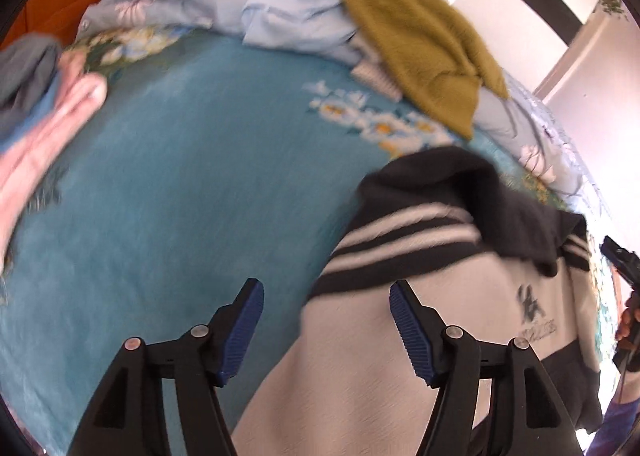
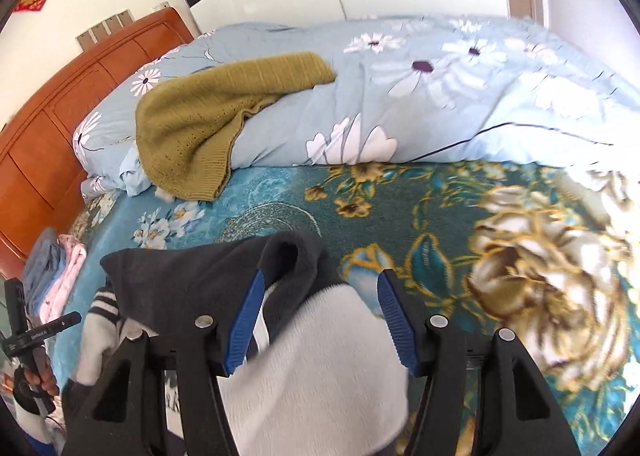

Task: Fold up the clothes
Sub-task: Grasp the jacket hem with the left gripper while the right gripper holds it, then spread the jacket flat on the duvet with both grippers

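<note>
A white sweater (image 1: 400,356) with dark collar and striped trim is seen lying on the teal floral bed cover (image 1: 160,196), at lower right of the left wrist view and lower centre of the right wrist view (image 2: 320,356). The left hand-held gripper (image 1: 326,330) is held released, its blue pads apart above the sweater's edge. The right hand-held gripper (image 2: 318,320) is likewise released, nothing being grasped; the dark collar lies between its fingers. An olive knit garment (image 2: 200,116) is draped over the light-blue quilt (image 2: 440,96) at upper left. Folded pink and grey clothes (image 1: 44,116) are noted at far left.
</note>
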Action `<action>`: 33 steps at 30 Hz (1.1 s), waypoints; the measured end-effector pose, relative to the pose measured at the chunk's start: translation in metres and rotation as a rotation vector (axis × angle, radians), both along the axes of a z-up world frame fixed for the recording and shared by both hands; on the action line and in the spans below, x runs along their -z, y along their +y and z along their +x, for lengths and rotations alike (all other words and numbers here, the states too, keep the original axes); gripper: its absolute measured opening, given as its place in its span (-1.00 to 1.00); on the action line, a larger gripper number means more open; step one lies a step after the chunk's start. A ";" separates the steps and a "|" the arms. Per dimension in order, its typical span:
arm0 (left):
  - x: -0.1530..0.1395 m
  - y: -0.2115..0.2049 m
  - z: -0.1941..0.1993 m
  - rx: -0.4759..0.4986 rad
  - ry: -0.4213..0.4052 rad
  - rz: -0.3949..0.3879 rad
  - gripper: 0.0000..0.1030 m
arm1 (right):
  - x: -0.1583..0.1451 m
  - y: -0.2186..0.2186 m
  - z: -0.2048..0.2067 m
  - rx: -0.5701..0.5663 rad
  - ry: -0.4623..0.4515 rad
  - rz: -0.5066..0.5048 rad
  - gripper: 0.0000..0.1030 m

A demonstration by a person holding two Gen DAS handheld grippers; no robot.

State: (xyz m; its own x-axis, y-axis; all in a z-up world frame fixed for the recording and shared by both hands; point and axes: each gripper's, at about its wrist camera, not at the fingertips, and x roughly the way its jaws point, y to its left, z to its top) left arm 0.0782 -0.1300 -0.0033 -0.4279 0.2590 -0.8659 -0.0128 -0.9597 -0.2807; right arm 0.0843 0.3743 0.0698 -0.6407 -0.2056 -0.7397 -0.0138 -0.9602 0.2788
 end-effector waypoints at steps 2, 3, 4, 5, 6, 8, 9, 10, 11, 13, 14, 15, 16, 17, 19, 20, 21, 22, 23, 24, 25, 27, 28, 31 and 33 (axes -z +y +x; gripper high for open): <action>0.015 -0.005 0.004 0.001 -0.053 0.010 0.35 | -0.005 -0.005 0.012 -0.015 0.007 0.000 0.18; 0.020 -0.007 0.005 0.005 -0.073 0.019 0.35 | -0.006 -0.006 0.017 -0.024 0.007 -0.008 0.18; 0.021 -0.004 0.006 0.014 -0.072 0.024 0.31 | -0.006 -0.008 0.020 -0.031 0.004 -0.016 0.18; 0.022 -0.001 0.008 0.025 -0.068 0.030 0.31 | -0.006 -0.011 0.023 -0.035 0.003 -0.016 0.18; 0.022 0.003 0.007 0.034 -0.067 0.021 0.31 | -0.006 -0.014 0.026 -0.038 0.001 -0.016 0.18; 0.021 0.008 0.007 0.049 -0.069 0.023 -0.11 | -0.006 -0.023 0.027 -0.046 -0.005 -0.010 0.18; 0.020 0.011 0.008 0.056 -0.068 0.023 -0.25 | -0.006 -0.027 0.028 -0.053 -0.005 -0.009 0.18; 0.019 0.013 0.009 0.064 -0.068 0.022 -0.52 | -0.005 -0.031 0.028 -0.060 -0.005 -0.008 0.18; 0.018 0.016 0.010 0.071 -0.063 0.023 -0.73 | -0.006 -0.035 0.029 -0.068 -0.004 -0.009 0.18; 0.013 0.014 0.012 0.066 -0.043 0.013 -0.76 | -0.006 -0.041 0.030 -0.076 0.000 -0.011 0.18; 0.008 0.010 0.013 0.051 -0.027 0.001 -0.77 | -0.007 -0.043 0.031 -0.077 0.003 -0.012 0.18; 0.004 0.006 0.013 0.037 -0.012 -0.011 -0.78 | -0.008 -0.046 0.031 -0.079 0.005 -0.013 0.18; 0.000 0.002 0.013 0.022 0.004 -0.022 -0.78 | -0.008 -0.048 0.032 -0.080 0.007 -0.014 0.18; -0.005 -0.002 0.013 0.008 0.019 -0.034 -0.79 | -0.010 -0.050 0.033 -0.083 0.009 -0.012 0.18; -0.017 -0.013 0.010 -0.030 0.058 -0.058 -0.79 | -0.014 -0.054 0.035 -0.092 0.018 -0.006 0.18; -0.026 -0.020 0.006 -0.053 0.081 -0.071 -0.79 | -0.015 -0.055 0.036 -0.095 0.022 -0.003 0.18; -0.035 -0.028 0.002 -0.077 0.105 -0.085 -0.79 | -0.017 -0.057 0.036 -0.097 0.026 -0.001 0.18; -0.041 -0.030 -0.005 -0.096 0.137 -0.155 -0.79 | -0.018 -0.058 0.036 -0.100 0.030 -0.008 0.18; -0.047 -0.032 -0.012 -0.113 0.170 -0.232 -0.79 | -0.020 -0.060 0.036 -0.103 0.035 -0.015 0.18; -0.051 -0.030 -0.021 -0.119 0.197 -0.297 -0.79 | -0.020 -0.062 0.035 -0.111 0.037 -0.026 0.18; -0.050 -0.030 -0.030 -0.121 0.197 -0.319 -0.79 | -0.020 -0.064 0.033 -0.119 0.038 -0.037 0.18; -0.049 -0.028 -0.048 -0.126 0.194 -0.354 -0.79 | -0.020 -0.073 0.030 -0.145 0.035 -0.045 0.18; -0.044 -0.025 -0.055 -0.123 0.183 -0.377 -0.79 | -0.019 -0.079 0.028 -0.163 0.035 -0.046 0.18; -0.028 -0.017 -0.070 -0.112 0.146 -0.419 -0.78 | -0.014 -0.098 0.020 -0.224 0.014 -0.038 0.18; -0.018 -0.015 -0.071 -0.110 0.117 -0.411 -0.72 | -0.008 -0.112 0.013 -0.270 -0.011 -0.023 0.18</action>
